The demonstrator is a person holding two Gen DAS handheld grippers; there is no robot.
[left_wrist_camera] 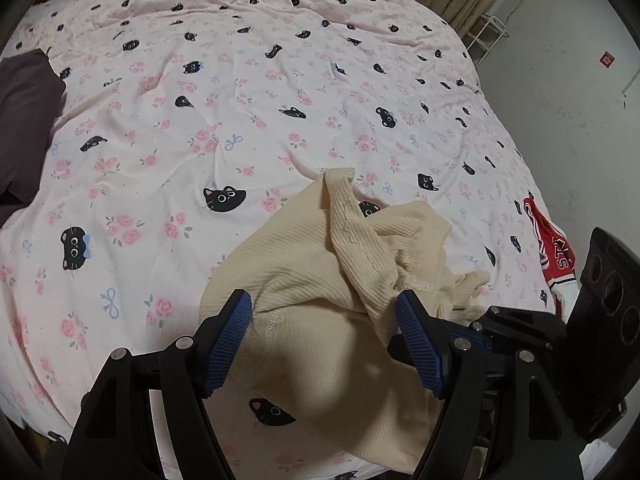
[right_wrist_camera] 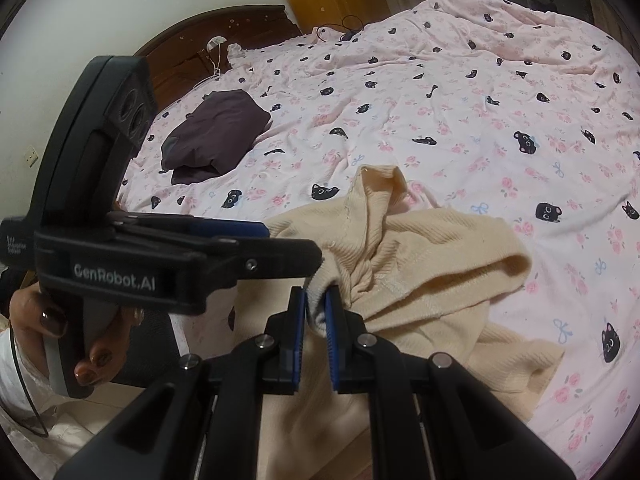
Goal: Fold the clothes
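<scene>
A cream ribbed garment (left_wrist_camera: 320,264) lies crumpled at the near edge of the bed. In the left wrist view my left gripper (left_wrist_camera: 324,314) stands open, its blue pads (left_wrist_camera: 234,328) wide apart, with the garment's stitched hem lying between them. In the right wrist view my right gripper (right_wrist_camera: 316,306) is shut on a bunched fold of the cream garment (right_wrist_camera: 420,264), lifting it slightly. The left gripper (right_wrist_camera: 292,244) shows side-on just left of that pinch, held by a hand (right_wrist_camera: 92,344). The right gripper's black body (left_wrist_camera: 600,320) sits at the right in the left wrist view.
The bed has a pink sheet (left_wrist_camera: 240,100) printed with black cats and roses. A folded dark purple garment (right_wrist_camera: 216,136) lies near the wooden headboard (right_wrist_camera: 180,48). A red and white jersey (left_wrist_camera: 556,248) hangs off the bed's right edge. A white wire rack (left_wrist_camera: 486,36) stands by the wall.
</scene>
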